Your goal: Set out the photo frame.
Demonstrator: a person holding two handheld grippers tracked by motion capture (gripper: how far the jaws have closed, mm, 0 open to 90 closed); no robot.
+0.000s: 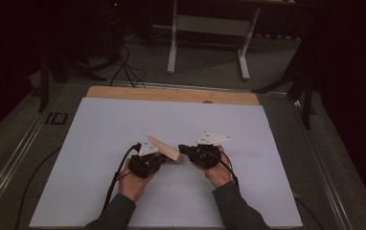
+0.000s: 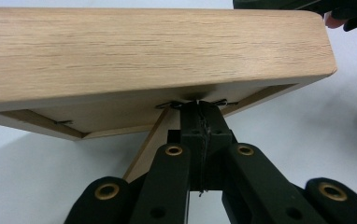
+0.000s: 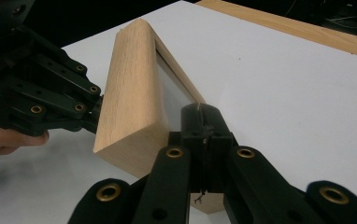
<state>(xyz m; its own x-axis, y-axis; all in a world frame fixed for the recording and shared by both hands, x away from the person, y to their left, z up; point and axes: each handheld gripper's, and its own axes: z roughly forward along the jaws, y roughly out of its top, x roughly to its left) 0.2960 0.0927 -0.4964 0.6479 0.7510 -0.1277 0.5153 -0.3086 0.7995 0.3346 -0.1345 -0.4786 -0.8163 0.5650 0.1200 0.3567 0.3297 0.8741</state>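
Left gripper (image 1: pixel 161 158) shut at clip on frame (image 1: pixel 164 148) back; right gripper (image 1: pixel 184 150) shut, tips against frame's front edge; frame tilted above mat (image 1: pixel 99 143), between grippers. Risk: thin clip grip could slip, frame dropping or twisting onto mat

A wooden table (image 1: pixel 171 94) stands on the grey floor, its top nearly all covered by a large white sheet (image 1: pixel 99 143) lying flat on it. Only a strip of bare wood shows along the far edge.
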